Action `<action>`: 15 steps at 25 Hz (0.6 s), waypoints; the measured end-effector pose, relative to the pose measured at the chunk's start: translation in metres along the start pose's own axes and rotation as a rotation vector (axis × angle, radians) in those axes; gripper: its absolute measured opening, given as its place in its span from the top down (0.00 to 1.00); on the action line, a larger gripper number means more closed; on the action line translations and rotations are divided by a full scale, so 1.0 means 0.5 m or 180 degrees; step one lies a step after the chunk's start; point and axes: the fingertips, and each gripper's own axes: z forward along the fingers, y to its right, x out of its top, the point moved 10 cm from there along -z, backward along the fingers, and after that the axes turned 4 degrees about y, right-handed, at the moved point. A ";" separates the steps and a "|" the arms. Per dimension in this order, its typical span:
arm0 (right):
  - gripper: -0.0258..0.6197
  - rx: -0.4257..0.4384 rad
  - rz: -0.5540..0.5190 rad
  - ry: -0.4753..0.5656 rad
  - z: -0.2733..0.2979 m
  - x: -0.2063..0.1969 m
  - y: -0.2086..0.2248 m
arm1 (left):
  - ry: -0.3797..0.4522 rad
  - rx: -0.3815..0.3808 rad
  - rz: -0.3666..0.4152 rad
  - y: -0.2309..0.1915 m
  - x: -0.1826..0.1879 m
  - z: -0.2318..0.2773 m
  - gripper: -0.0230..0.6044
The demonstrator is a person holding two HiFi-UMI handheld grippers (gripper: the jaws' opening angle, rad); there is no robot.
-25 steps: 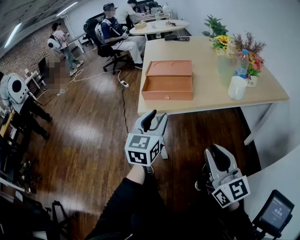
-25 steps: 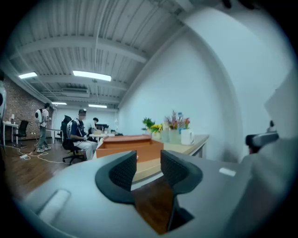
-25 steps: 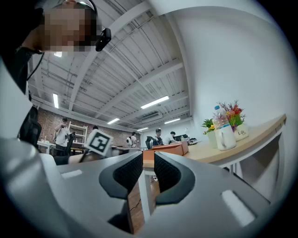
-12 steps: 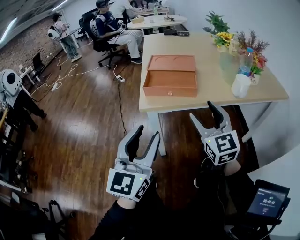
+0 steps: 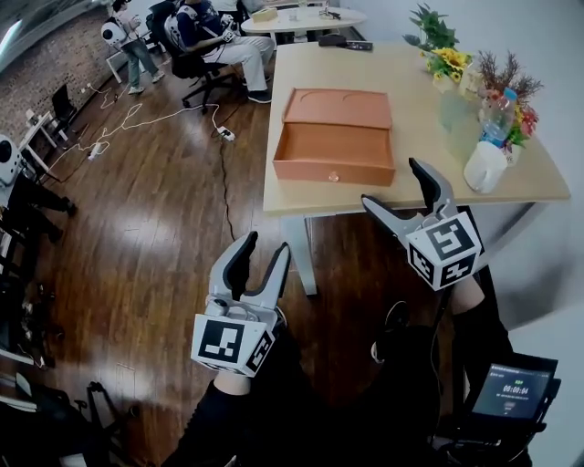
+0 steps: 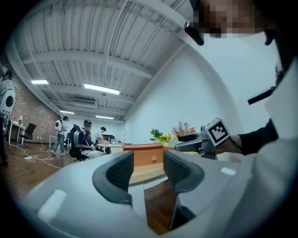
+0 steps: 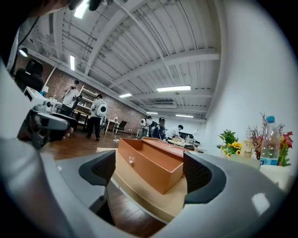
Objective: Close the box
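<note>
An orange box point(image 5: 334, 155) stands open near the front edge of the light wooden table point(image 5: 415, 77), its lid point(image 5: 339, 108) folded back flat behind it and a small knob on its front wall. My left gripper point(image 5: 267, 243) hovers low over the floor, well short of the table, jaws apart with nothing between them. My right gripper point(image 5: 391, 182) is raised just in front of the table edge, right of the box's front; its jaws are opening and hold nothing. The right gripper view frames the box point(image 7: 153, 165) between the pads, still apart from them.
Flowers point(image 5: 447, 55), a water bottle point(image 5: 497, 114) and a white cup point(image 5: 484, 167) stand at the table's right side. Dark devices point(image 5: 345, 41) lie at its far end. Seated people point(image 5: 196, 27) and cables point(image 5: 137, 119) are beyond, on the wooden floor. A small screen point(image 5: 511, 392) sits at lower right.
Both grippers went from shut to jaws apart. The right gripper rose from low near my body up to the table edge; the left dropped lower and leftward.
</note>
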 end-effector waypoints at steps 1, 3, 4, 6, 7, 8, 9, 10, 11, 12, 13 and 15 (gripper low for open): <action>0.27 0.0011 0.0015 -0.0014 -0.002 -0.001 -0.003 | -0.0041 -0.0032 0.0013 -0.010 -0.003 0.019 0.67; 0.26 0.0014 0.0040 -0.0051 -0.005 0.002 -0.007 | -0.0099 -0.0150 0.0069 -0.034 -0.001 0.061 0.64; 0.26 0.0014 0.0055 -0.0071 -0.006 0.004 -0.009 | -0.0121 -0.0239 0.0112 -0.046 0.002 0.083 0.61; 0.25 0.0018 0.0080 -0.0113 -0.003 0.006 -0.010 | -0.0173 -0.0455 0.0189 -0.070 0.006 0.129 0.54; 0.25 0.0022 0.0097 -0.0133 0.001 0.007 -0.007 | -0.0206 -0.0560 0.0215 -0.083 0.006 0.152 0.51; 0.24 0.0031 0.0122 -0.0152 0.006 0.008 -0.003 | -0.0241 -0.0654 0.0239 -0.097 0.005 0.174 0.48; 0.24 0.0048 0.0148 -0.0171 0.012 0.008 0.004 | -0.0273 -0.0737 0.0264 -0.112 0.003 0.197 0.48; 0.24 0.0072 0.0162 -0.0196 0.018 0.009 0.011 | -0.0303 -0.0812 0.0291 -0.129 0.000 0.219 0.45; 0.24 0.0102 0.0161 -0.0231 0.025 0.009 0.018 | -0.0336 -0.0880 0.0323 -0.146 -0.004 0.240 0.43; 0.24 0.0133 0.0148 -0.0279 0.031 0.008 0.026 | -0.0379 -0.0949 0.0360 -0.162 -0.010 0.261 0.42; 0.23 0.0164 0.0135 -0.0337 0.038 0.006 0.034 | -0.0443 -0.1022 0.0400 -0.178 -0.019 0.281 0.37; 0.23 0.0222 0.0122 -0.0474 0.050 -0.004 0.049 | -0.0633 -0.1187 0.0466 -0.201 -0.041 0.317 0.36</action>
